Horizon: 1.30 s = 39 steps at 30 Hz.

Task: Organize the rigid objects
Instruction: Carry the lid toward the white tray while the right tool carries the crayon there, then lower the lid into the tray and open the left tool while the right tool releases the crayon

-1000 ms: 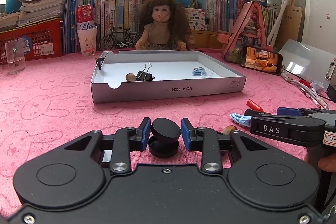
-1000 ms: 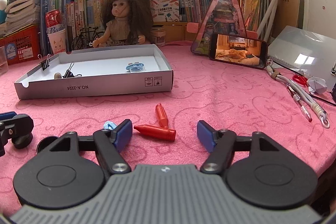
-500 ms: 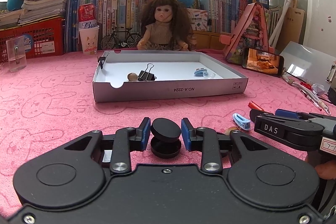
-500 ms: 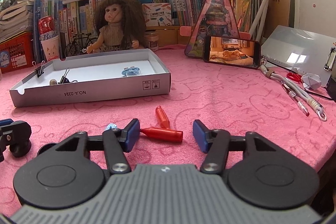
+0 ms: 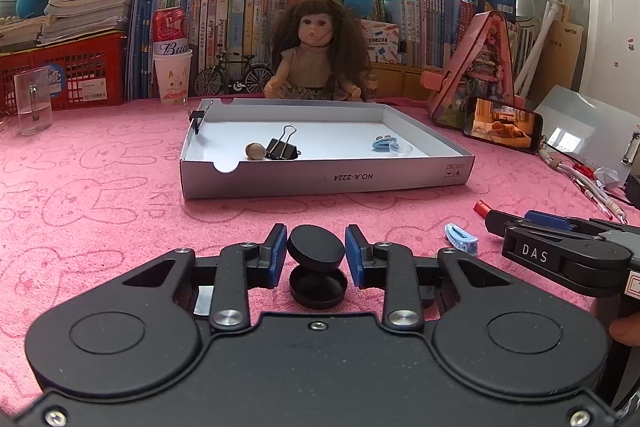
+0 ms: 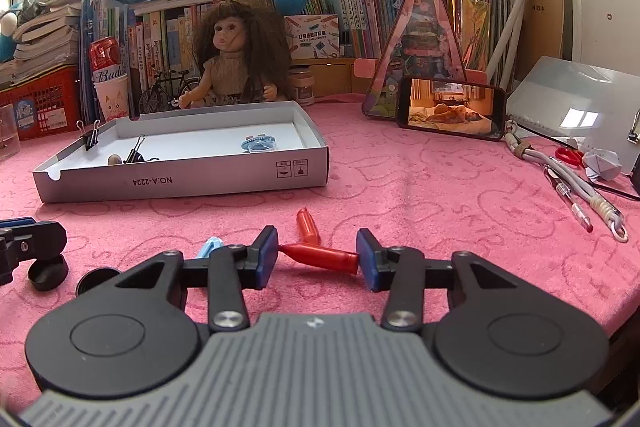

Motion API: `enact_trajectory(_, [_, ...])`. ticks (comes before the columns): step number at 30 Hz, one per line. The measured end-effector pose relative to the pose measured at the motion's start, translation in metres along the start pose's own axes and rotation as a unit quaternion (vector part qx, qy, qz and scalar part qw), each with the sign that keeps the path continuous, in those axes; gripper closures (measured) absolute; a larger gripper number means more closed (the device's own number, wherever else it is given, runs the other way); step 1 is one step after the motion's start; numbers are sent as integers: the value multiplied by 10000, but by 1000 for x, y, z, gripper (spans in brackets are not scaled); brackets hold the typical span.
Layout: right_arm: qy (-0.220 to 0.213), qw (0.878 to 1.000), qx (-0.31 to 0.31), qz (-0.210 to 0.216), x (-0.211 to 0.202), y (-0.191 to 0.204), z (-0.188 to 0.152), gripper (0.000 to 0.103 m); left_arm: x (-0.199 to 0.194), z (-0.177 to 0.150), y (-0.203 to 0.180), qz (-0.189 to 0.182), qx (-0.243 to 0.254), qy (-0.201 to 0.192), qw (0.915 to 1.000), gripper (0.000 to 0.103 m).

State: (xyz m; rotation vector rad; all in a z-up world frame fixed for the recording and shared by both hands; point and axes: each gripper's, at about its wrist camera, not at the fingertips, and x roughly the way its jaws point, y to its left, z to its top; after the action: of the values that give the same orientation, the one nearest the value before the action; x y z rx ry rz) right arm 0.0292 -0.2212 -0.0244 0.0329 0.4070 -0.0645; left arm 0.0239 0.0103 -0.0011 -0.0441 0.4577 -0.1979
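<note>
Right tongs closing astride crosswise red cap.

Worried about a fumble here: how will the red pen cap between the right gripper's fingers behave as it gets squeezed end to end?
The red pen cap looks like stiff, light plastic, so it should not bend. It tapers to a point, so it may swivel or squirt out while the right gripper closes on its ends. Round-bodied, it could roll on the pink cloth if dropped.
</note>
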Motion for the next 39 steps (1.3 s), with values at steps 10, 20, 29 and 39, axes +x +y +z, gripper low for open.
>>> enact_trajectory(10, [-151, 9998, -69, 139, 3, 1, 13, 55, 6, 16, 3, 4, -112, -121, 9999, 73])
enact_trajectory(20, [-192, 9992, -103, 323, 14, 7, 31, 55, 19, 40, 7, 25, -173, -259, 9995, 73])
enact_trajectory(29, [-249, 9985, -99, 469, 29, 8, 49, 55, 36, 59, 14, 68, -255, -271, 9993, 73])
enact_trajectory(39, [-294, 9976, -53, 625, 52, 9, 70, 55, 64, 76, 23, 66, -489, -115, 9987, 73])
